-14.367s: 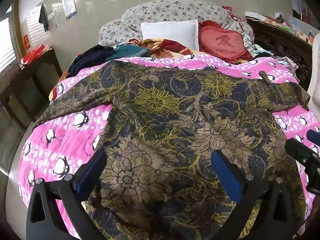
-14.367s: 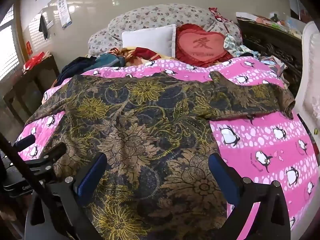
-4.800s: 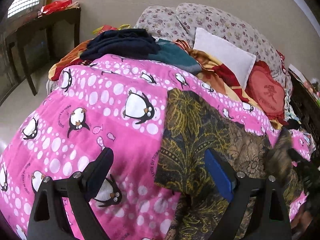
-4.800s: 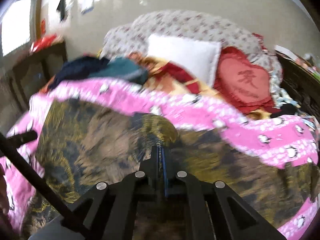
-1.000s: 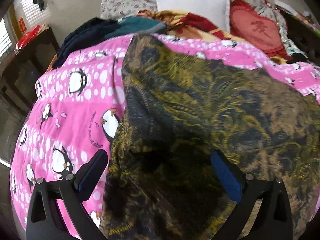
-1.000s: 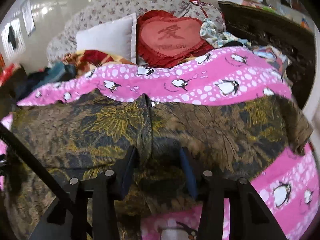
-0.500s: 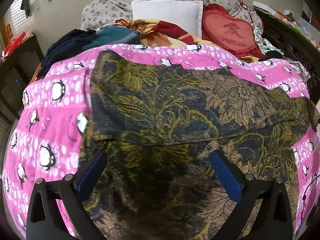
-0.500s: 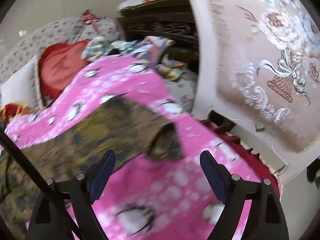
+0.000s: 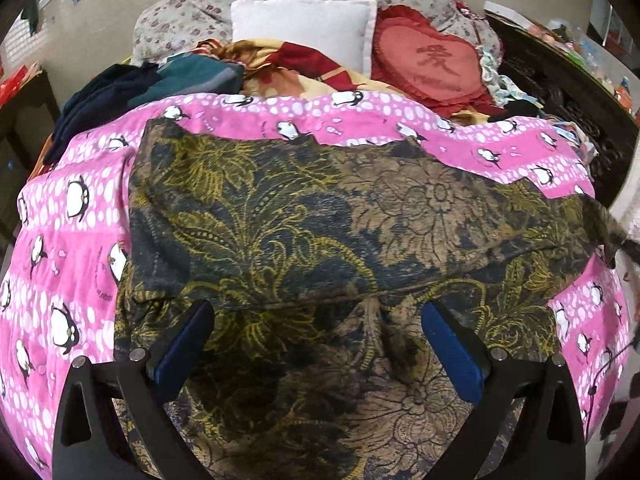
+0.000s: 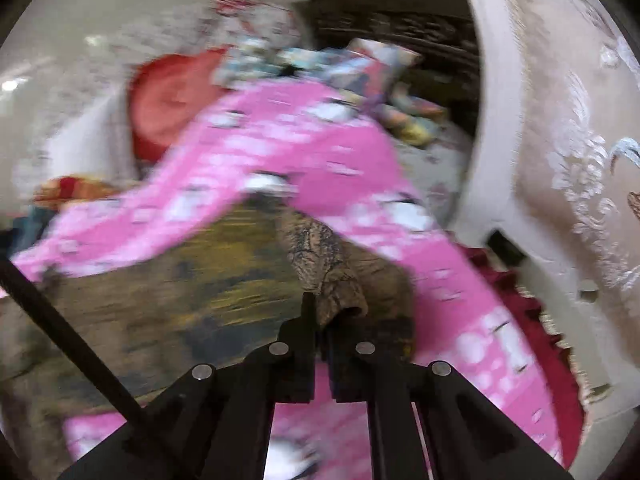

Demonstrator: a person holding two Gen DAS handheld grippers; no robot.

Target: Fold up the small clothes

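Lying spread on the pink penguin quilt [image 9: 92,216], the floral shirt [image 9: 304,216] has one sleeve folded across it; the left gripper [image 9: 316,344] hovers above the shirt, jaws wide, empty; the right gripper [image 10: 322,344] pinches the shirt's other sleeve [image 10: 324,264], jaws closed tight.
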